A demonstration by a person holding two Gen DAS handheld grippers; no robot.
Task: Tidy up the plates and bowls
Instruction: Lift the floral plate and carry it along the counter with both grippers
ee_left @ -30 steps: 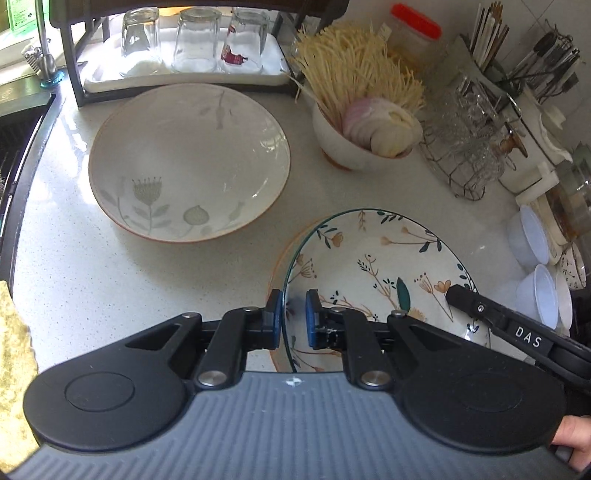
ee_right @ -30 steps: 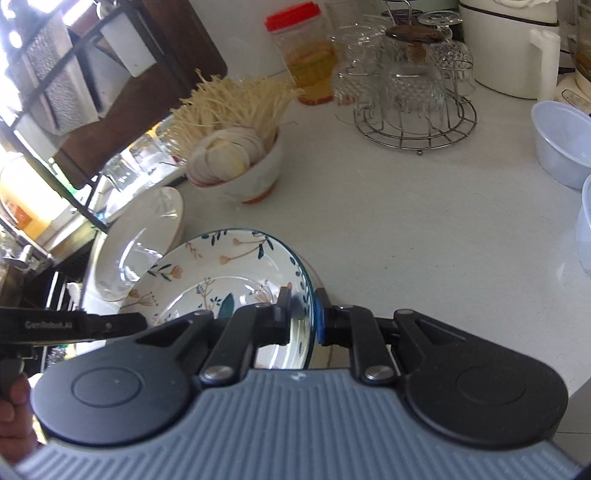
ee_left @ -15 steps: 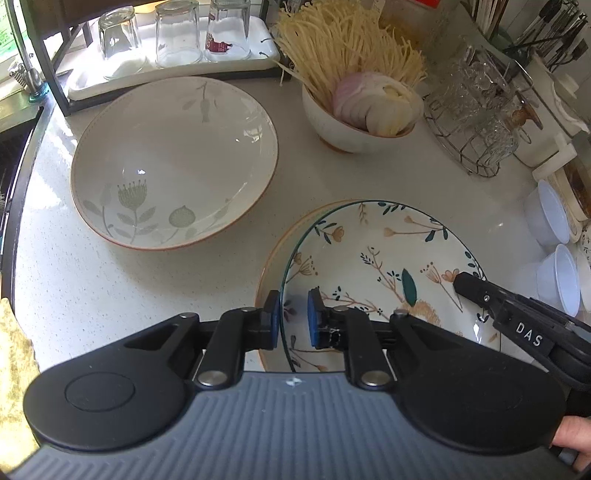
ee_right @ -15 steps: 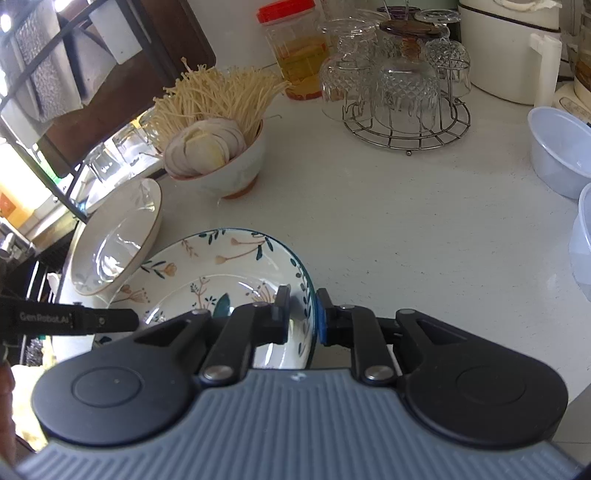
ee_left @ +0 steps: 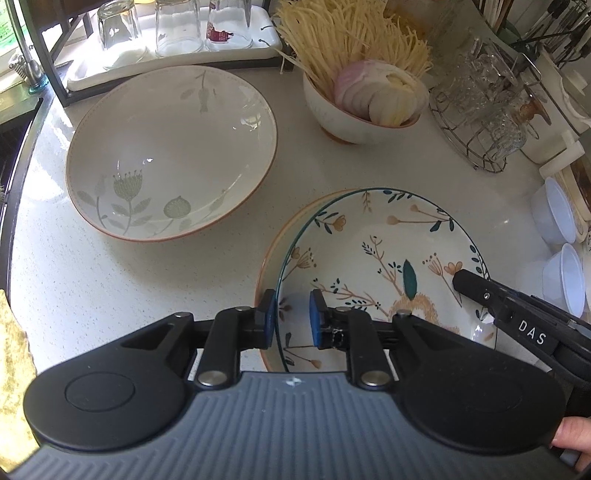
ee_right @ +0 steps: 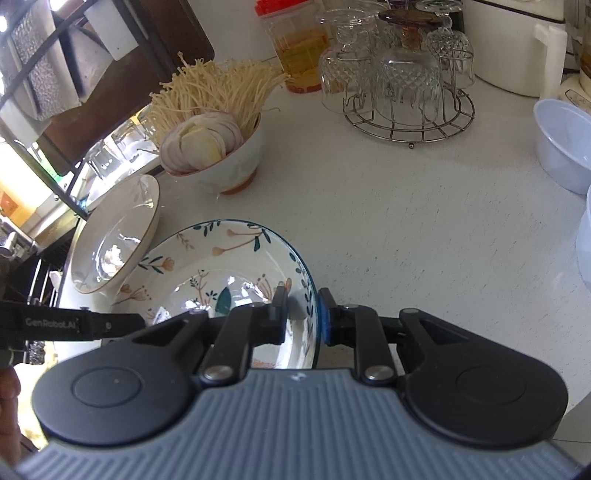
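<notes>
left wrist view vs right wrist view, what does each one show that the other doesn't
Only the left wrist view: an orange-rimmed plate under the floral plate, and a tap at the far left. Only the right wrist view: a grey cloth hanging at upper left and a jar's red lid. Both: the floral plate, the large white bowl, the bowl of onion slices and the wire rack of glasses.
</notes>
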